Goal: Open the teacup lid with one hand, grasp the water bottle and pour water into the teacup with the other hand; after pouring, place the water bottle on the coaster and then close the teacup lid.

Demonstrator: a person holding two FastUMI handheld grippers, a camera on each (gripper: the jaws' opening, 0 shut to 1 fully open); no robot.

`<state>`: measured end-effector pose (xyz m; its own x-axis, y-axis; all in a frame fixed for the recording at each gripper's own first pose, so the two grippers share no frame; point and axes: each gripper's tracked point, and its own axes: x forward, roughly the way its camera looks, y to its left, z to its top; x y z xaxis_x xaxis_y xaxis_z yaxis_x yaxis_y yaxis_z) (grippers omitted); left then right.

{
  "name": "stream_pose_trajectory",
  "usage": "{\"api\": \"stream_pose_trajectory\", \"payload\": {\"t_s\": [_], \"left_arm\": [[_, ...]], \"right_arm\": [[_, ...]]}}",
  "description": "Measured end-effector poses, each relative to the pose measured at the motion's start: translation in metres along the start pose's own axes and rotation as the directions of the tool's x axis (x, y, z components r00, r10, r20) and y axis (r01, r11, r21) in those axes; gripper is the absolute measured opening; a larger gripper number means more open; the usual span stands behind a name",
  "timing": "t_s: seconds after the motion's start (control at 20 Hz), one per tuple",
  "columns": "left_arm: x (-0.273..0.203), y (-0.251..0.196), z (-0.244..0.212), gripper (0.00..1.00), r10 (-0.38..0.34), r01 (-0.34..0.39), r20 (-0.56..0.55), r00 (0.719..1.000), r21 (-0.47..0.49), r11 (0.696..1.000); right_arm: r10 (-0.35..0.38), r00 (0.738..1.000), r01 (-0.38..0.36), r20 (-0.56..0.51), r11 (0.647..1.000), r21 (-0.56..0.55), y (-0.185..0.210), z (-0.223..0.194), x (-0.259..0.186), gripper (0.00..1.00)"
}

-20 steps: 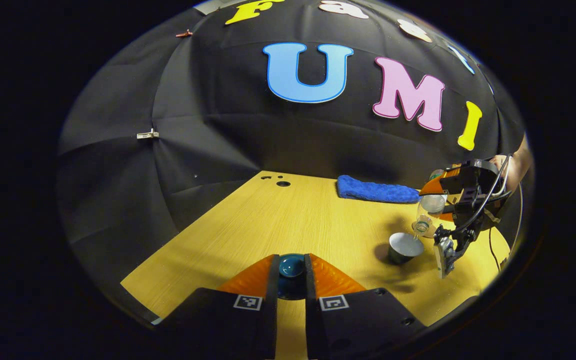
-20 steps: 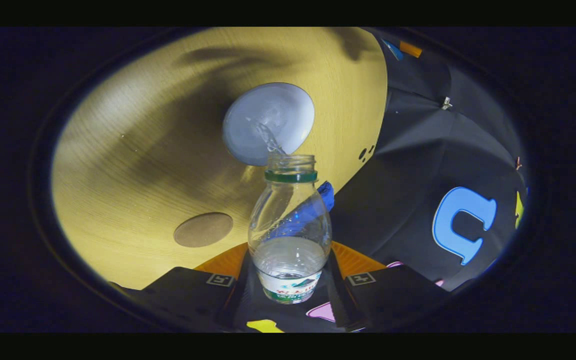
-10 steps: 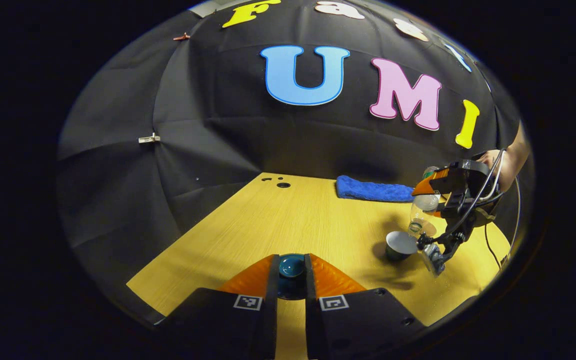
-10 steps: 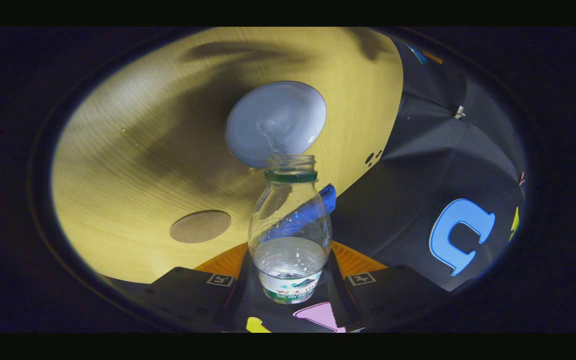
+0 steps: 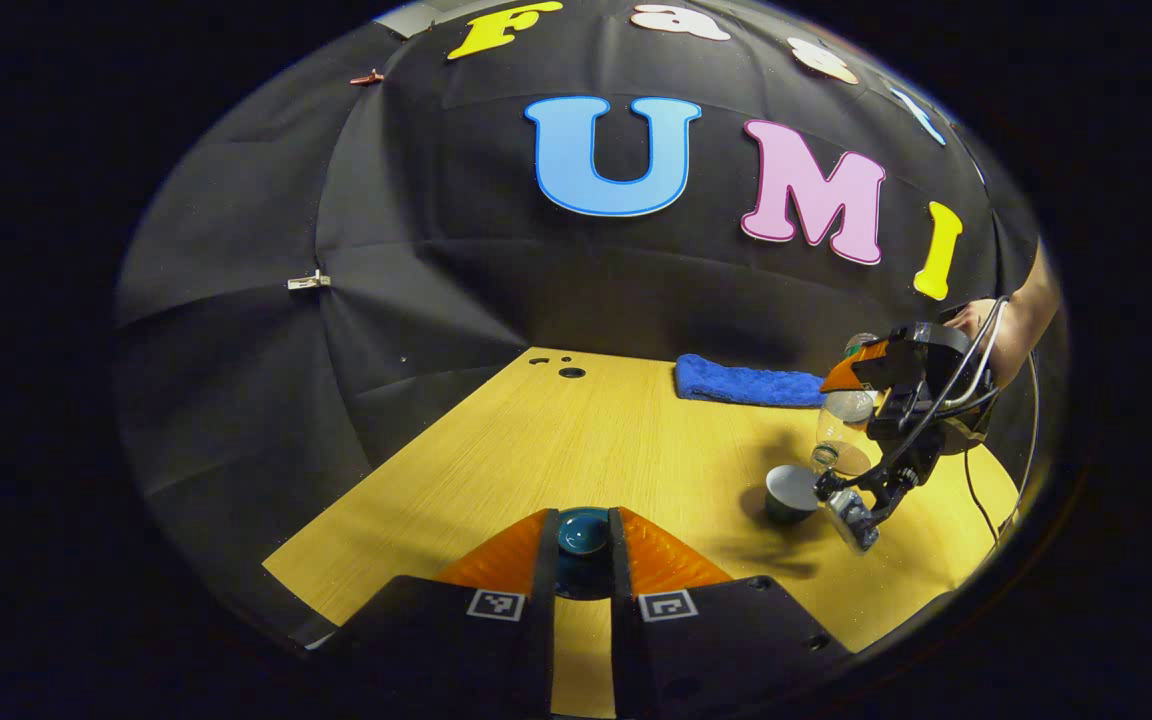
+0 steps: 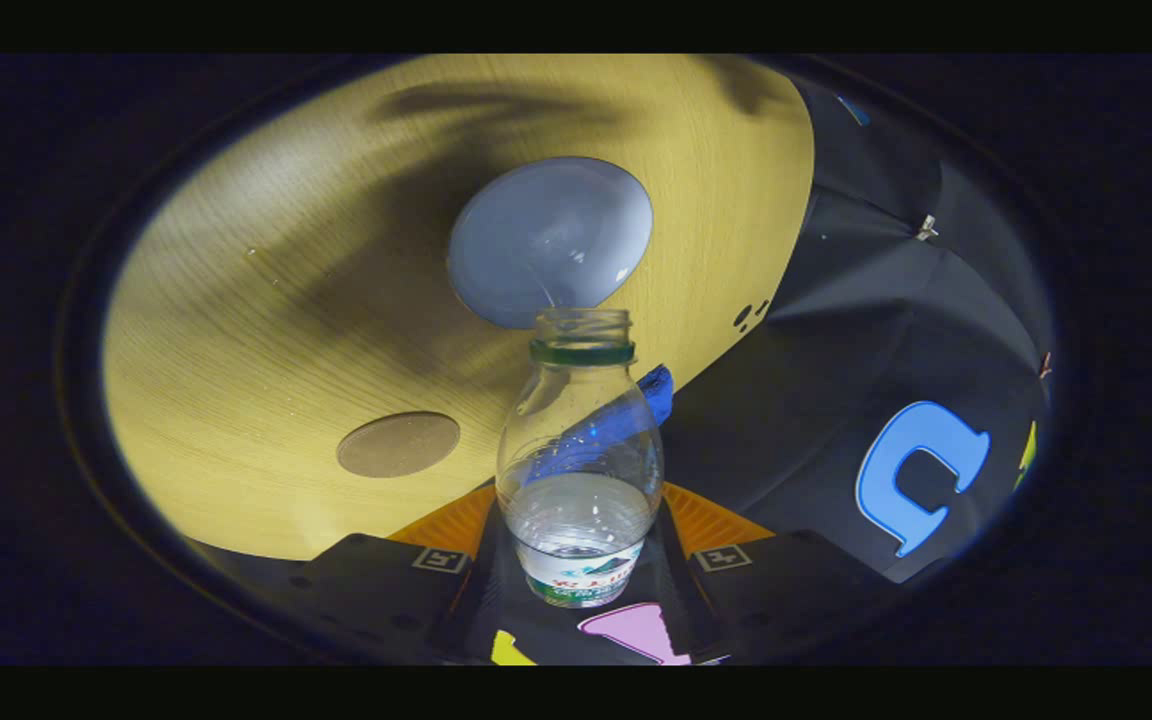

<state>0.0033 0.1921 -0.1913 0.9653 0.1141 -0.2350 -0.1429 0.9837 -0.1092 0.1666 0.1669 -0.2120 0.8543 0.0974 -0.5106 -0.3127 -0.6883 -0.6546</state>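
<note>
The left tool (image 5: 583,560) is clenched on the dark teal lid (image 5: 583,535), holding it above the near edge of the desk (image 5: 576,440). The right tool (image 6: 581,580) grasps the bottle (image 6: 579,470) low on its body, tilted with its open mouth over the cup (image 6: 546,240); some water sits in the bottle. In the left gripper view the right tool (image 5: 861,395) and bottle (image 5: 836,430) hang at the far right, just above the cup (image 5: 789,490), with a hand (image 5: 986,335) behind. The round coaster (image 6: 398,444) lies on the desk near the cup. A blue cloth (image 5: 746,382) lies at the far edge.
</note>
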Motion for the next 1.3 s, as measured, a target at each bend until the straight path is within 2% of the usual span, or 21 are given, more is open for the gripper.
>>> {"api": "stream_pose_trajectory", "payload": {"t_s": [0.15,0.3,0.4,0.45,0.5,0.6,0.7,0.75,0.8,0.9,0.95,1.0,1.05,1.1,1.15,1.3], "left_arm": [[-0.003,-0.008,0.010,0.27,0.002,-0.002,0.008,1.000,-0.002,1.000],[-0.007,-0.015,0.018,0.27,0.010,-0.010,0.004,1.000,-0.019,1.000],[-0.011,-0.019,0.026,0.24,0.017,-0.017,0.005,1.000,-0.024,1.000],[-0.012,-0.023,0.030,0.24,0.021,-0.021,0.007,1.000,-0.022,1.000],[-0.012,-0.027,0.035,0.30,0.025,-0.025,0.008,1.000,-0.020,0.999],[-0.011,-0.034,0.045,0.27,0.030,-0.030,0.012,0.999,-0.015,0.999],[-0.010,-0.045,0.060,0.27,0.030,-0.029,0.022,0.999,-0.010,1.000],[-0.010,-0.050,0.067,0.24,0.028,-0.028,0.030,0.999,-0.010,1.000],[-0.011,-0.055,0.074,0.27,0.026,-0.026,0.034,0.999,-0.010,1.000],[-0.012,-0.070,0.083,0.27,0.019,-0.018,0.041,0.999,-0.015,1.000],[-0.011,-0.078,0.088,0.27,0.017,-0.016,0.045,0.999,-0.021,1.000],[-0.008,-0.087,0.091,0.23,0.009,-0.008,0.048,0.999,-0.030,1.000],[-0.005,-0.097,0.094,0.27,-0.001,0.004,0.049,0.999,-0.042,0.999],[-0.002,-0.105,0.094,0.24,-0.012,0.014,0.043,0.999,-0.053,0.998],[0.002,-0.112,0.093,0.27,-0.019,0.021,0.036,0.999,-0.067,0.998],[0.015,-0.134,0.090,0.27,-0.045,0.048,0.026,0.999,-0.111,0.993]], "right_arm": [[0.002,1.000,-0.001,-0.007,0.997,0.075,0.002,-0.005,-0.002,0.66],[0.015,1.000,-0.013,-0.005,0.976,0.215,-0.005,-0.015,-0.010,0.66],[0.024,1.000,-0.026,0.010,0.936,0.350,-0.009,-0.016,-0.011,0.66],[0.038,0.999,-0.043,0.020,0.901,0.431,-0.012,-0.016,-0.008,0.66],[0.049,0.998,-0.059,0.031,0.852,0.521,-0.016,-0.019,-0.008,0.66],[0.069,0.996,-0.092,0.062,0.721,0.687,-0.025,-0.028,-0.008,0.66],[0.071,0.994,-0.110,0.085,0.571,0.814,-0.031,-0.035,-0.008,0.64],[0.061,0.994,-0.111,0.093,0.493,0.863,-0.034,-0.040,-0.009,0.67],[0.050,0.994,-0.108,0.096,0.415,0.903,-0.036,-0.046,-0.009,0.67],[0.012,0.995,-0.100,0.100,0.240,0.966,-0.043,-0.062,-0.014,0.63],[-0.009,0.995,-0.099,0.101,0.146,0.984,-0.046,-0.069,-0.016,0.67],[-0.033,0.994,-0.106,0.107,0.043,0.993,-0.050,-0.075,-0.017,0.70],[-0.074,0.990,-0.129,0.124,-0.070,0.989,-0.052,-0.079,-0.016,0.67],[-0.109,0.987,-0.135,0.120,-0.147,0.980,-0.053,-0.087,-0.014,0.67],[-0.147,0.983,-0.140,0.110,-0.211,0.967,-0.053,-0.093,-0.015,0.66],[-0.228,0.970,-0.159,0.087,-0.320,0.934,-0.049,-0.093,-0.019,0.67]]}}
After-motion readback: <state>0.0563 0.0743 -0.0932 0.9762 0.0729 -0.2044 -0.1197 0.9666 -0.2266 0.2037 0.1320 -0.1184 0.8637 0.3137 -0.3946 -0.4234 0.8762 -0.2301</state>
